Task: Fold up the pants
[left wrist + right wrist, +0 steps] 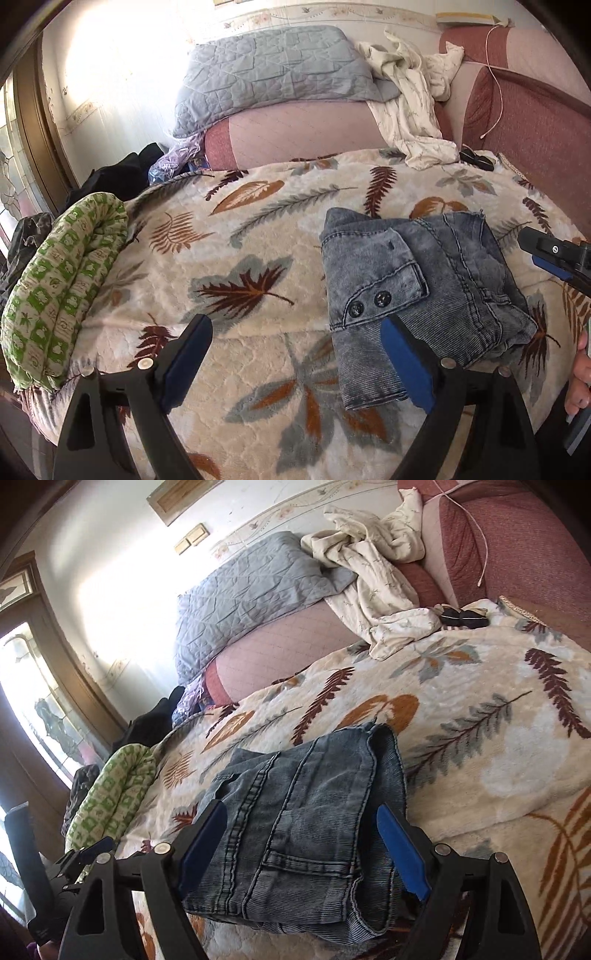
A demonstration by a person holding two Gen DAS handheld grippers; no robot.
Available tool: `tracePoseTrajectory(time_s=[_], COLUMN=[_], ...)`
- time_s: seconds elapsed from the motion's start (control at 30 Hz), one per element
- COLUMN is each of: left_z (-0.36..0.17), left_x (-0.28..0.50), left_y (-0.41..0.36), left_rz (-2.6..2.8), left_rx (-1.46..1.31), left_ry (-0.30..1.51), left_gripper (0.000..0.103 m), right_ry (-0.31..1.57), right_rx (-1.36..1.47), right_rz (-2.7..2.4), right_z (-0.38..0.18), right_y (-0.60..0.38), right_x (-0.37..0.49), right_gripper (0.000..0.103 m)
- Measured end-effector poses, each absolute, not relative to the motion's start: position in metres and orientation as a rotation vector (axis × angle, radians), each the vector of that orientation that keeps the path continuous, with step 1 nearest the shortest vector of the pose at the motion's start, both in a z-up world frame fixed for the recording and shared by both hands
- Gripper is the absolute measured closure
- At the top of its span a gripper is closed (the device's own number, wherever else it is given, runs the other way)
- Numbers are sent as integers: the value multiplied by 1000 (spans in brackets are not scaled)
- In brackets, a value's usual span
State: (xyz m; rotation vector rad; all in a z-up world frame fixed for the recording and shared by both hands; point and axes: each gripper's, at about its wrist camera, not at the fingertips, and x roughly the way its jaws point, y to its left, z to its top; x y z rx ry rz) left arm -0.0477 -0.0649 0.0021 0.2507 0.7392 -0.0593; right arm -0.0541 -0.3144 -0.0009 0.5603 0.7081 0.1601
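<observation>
The faded blue denim pants [413, 291] lie in a compact, squarish bundle on the cream plush leaf-print blanket [236, 258] that covers the bed, two dark buttons showing on the top flap. To my eye the folding is all but done; what remains is letting go and perhaps a last squaring of the stack.

The left tool [297, 360] hangs just off the bundle's near left corner, its blue pads spread wide with nothing between them. The right tool [301, 847] stands splayed too, its pads either side of the bundle's near edge without pinching it.

Any tidying would call for a light press on the loose top flap.

Farther off sit a green-and-white patterned cushion [62, 295], a grey quilted pillow [273, 74] and a crumpled cream garment [410, 107].
</observation>
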Motion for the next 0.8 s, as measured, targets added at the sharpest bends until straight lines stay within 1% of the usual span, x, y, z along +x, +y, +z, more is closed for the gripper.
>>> tracePoseTrajectory(time_s=[0.27,0.47,0.8], left_z=[14,13,8], left_x=[-50,-48,-45], left_y=[-61,-56,-51], left_rz=[-37,-28,-13], left_rx=[247,228,226], left_ry=[708,716,734], left_gripper=[11,11,11], right_ry=[676,650,667], right_rx=[548,543,498], right_rz=[107,100,104], right_z=[5,10,9], right_y=[-325,-326,-317], right_x=[-56,-59,-57], right_gripper=[17,17,17])
